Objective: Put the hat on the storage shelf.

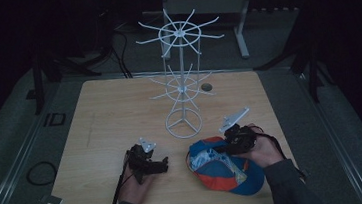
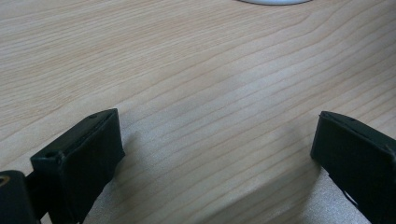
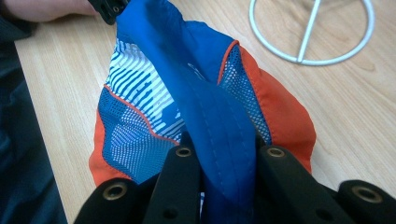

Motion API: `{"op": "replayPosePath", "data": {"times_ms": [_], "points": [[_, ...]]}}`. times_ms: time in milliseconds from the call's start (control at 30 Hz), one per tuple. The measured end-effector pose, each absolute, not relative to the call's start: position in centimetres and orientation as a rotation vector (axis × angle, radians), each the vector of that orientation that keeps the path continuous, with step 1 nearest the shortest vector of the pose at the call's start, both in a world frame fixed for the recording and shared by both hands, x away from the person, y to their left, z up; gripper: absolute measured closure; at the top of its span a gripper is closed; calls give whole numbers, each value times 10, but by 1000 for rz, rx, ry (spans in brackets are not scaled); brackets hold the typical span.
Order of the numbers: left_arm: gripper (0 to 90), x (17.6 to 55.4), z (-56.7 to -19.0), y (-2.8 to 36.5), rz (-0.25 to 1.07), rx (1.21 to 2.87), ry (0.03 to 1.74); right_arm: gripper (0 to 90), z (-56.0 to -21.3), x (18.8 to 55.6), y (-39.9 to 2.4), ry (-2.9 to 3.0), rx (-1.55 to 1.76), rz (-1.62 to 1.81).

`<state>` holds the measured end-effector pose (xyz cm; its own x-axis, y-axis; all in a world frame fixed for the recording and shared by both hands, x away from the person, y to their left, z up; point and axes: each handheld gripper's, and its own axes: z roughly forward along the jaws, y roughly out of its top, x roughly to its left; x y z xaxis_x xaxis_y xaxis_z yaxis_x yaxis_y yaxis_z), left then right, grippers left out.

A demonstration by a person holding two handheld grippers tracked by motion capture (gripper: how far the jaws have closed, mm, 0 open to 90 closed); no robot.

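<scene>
Pinching cap (image 3: 219, 126) band inside right tool (image 3: 224, 163) jaws.

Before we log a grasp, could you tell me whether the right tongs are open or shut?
Shut on the cap: in the right gripper view the right tongs pinch a blue fabric fold, both pads pressing against it.

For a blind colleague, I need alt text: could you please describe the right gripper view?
The right gripper is shut on a fold of a blue, orange and white cap, which hangs in front of its two black jaws. Behind the cap is a light wooden table, with the round white base of a wire stand at the top right.
</scene>
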<state>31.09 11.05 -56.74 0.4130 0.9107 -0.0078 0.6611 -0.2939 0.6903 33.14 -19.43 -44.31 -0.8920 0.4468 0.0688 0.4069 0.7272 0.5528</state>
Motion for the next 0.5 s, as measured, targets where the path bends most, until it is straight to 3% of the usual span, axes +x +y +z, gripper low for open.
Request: {"op": "replayPosePath", "data": {"times_ms": [500], "points": [[26, 311, -567, 110, 523, 2055, 1328, 838, -425, 323, -207, 2761, 748, 971]]}}
